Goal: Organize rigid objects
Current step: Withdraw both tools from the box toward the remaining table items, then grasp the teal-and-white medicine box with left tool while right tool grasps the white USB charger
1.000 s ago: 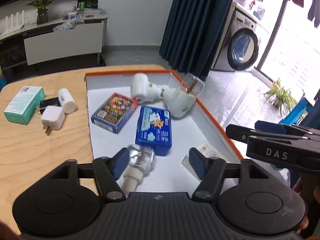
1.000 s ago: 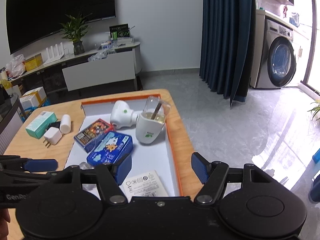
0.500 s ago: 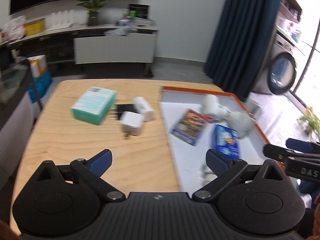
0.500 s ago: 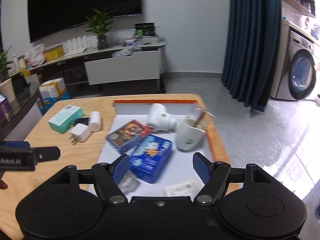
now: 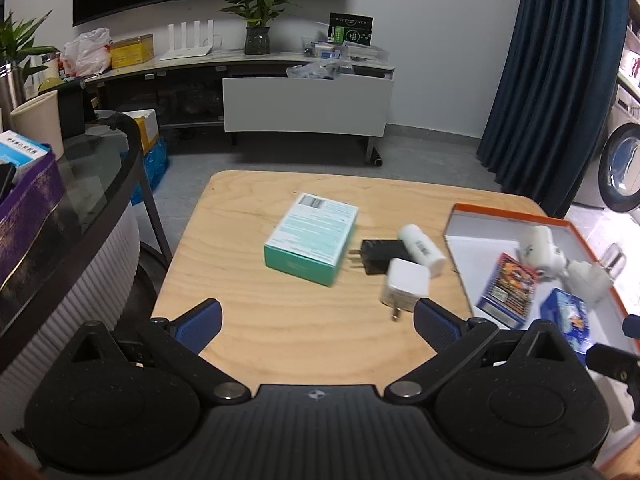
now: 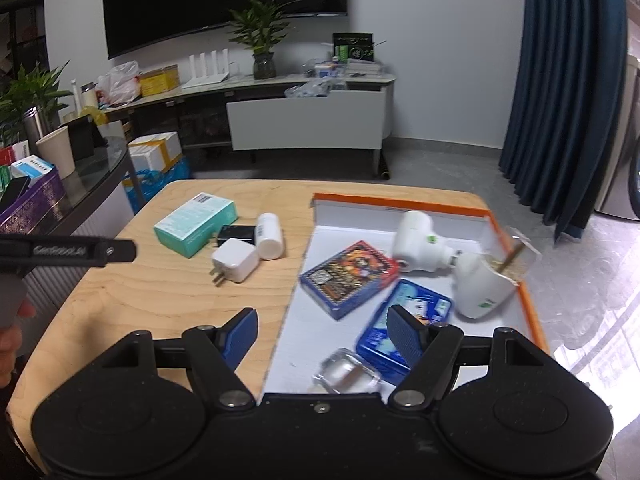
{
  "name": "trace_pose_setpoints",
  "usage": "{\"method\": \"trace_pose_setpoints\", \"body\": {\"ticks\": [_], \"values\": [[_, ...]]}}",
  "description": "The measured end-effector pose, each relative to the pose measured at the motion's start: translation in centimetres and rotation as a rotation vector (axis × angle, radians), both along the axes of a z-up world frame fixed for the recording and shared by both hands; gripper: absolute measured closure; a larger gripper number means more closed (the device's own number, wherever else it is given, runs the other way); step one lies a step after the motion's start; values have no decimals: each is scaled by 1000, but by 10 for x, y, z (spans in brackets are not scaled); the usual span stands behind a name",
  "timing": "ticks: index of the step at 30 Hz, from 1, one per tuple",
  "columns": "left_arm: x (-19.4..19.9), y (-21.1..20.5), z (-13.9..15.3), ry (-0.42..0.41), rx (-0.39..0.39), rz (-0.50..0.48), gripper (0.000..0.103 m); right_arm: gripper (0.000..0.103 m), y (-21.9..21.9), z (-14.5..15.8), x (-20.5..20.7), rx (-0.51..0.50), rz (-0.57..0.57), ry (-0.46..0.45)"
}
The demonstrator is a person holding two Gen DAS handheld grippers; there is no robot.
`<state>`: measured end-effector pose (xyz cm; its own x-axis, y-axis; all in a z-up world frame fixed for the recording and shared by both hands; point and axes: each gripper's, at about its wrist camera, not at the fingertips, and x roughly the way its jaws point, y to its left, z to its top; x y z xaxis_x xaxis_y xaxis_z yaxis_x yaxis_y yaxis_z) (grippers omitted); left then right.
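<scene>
On the wooden table [image 5: 248, 320] lie a teal box [image 5: 312, 238], a black plug adapter [image 5: 380, 256], a white cylinder [image 5: 422, 250] and a white charger [image 5: 406, 290]. They also show in the right wrist view: teal box [image 6: 196, 224], white charger [image 6: 234, 266]. The orange-rimmed white tray [image 6: 400, 202] holds a card box [image 6: 348, 278], a blue tin [image 6: 404, 330], white plug-in devices [image 6: 420, 248] and a clear small bottle [image 6: 346, 374]. My left gripper [image 5: 316, 322] is open and empty above the table. My right gripper [image 6: 322, 334] is open and empty over the tray's near left edge.
A glass-topped side table [image 5: 92, 176] with boxes and a cup stands at the left. A TV console [image 5: 304, 100] with a plant is behind the table. A dark curtain [image 6: 568, 92] and a washing machine [image 5: 618, 168] are at the right.
My left gripper has swung left from over the tray to over the loose items on the table and opened wider. My right gripper has shifted left as well. The clear bottle lies in the tray.
</scene>
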<state>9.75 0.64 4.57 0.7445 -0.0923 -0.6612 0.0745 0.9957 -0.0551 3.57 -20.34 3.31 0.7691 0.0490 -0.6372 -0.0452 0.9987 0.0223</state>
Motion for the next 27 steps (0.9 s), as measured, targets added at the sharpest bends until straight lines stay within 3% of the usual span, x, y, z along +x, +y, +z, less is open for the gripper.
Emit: {"method": "trace_pose_setpoints", "body": {"ticks": [9, 16, 23, 26, 27], "values": [[64, 3, -25, 34, 41, -63, 0, 18, 22, -13, 32, 8, 41, 37], [122, -1, -52, 72, 122, -109, 0, 18, 31, -21, 59, 38, 54, 63], [150, 5, -67, 81, 83, -140, 0, 18, 45, -33, 95, 111, 61, 113], [154, 13, -70, 74, 34, -146, 13, 18, 55, -42, 113, 159, 54, 142], [153, 15, -70, 64, 28, -145, 22, 18, 57, -45, 120, 174, 50, 153]]}}
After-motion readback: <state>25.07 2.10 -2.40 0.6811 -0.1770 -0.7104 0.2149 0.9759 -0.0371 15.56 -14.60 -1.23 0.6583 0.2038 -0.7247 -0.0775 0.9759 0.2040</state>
